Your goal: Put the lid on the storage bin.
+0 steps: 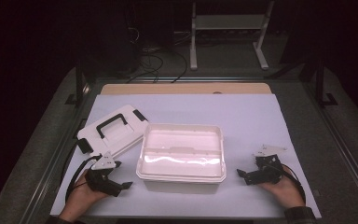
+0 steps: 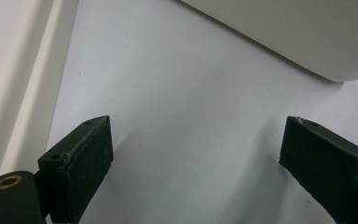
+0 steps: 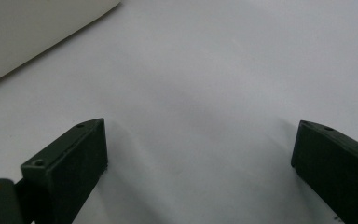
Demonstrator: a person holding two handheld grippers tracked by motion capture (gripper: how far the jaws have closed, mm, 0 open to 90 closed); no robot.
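Note:
A white open box (image 1: 182,151) stands in the middle of the white sheet, its tray empty. Its white lid (image 1: 114,130), with a black handle and black clasps, lies flat against the box's left side. My left gripper (image 1: 123,185) rests low on the sheet at the box's front left corner, jaws open and empty. In the left gripper view my left gripper (image 2: 193,154) has bare sheet between its jaws, the box corner (image 2: 307,37) ahead on the right and the lid (image 2: 9,70) on the left. My right gripper (image 1: 242,175) sits right of the box, open (image 3: 200,154), with the box corner (image 3: 28,32) at upper left.
The white sheet (image 1: 242,116) covers the table, with a wooden strip (image 1: 182,88) along the far edge. Metal rails run down both table sides. Beyond the table stand a white frame (image 1: 228,37) and floor cables (image 1: 163,60) in the dark.

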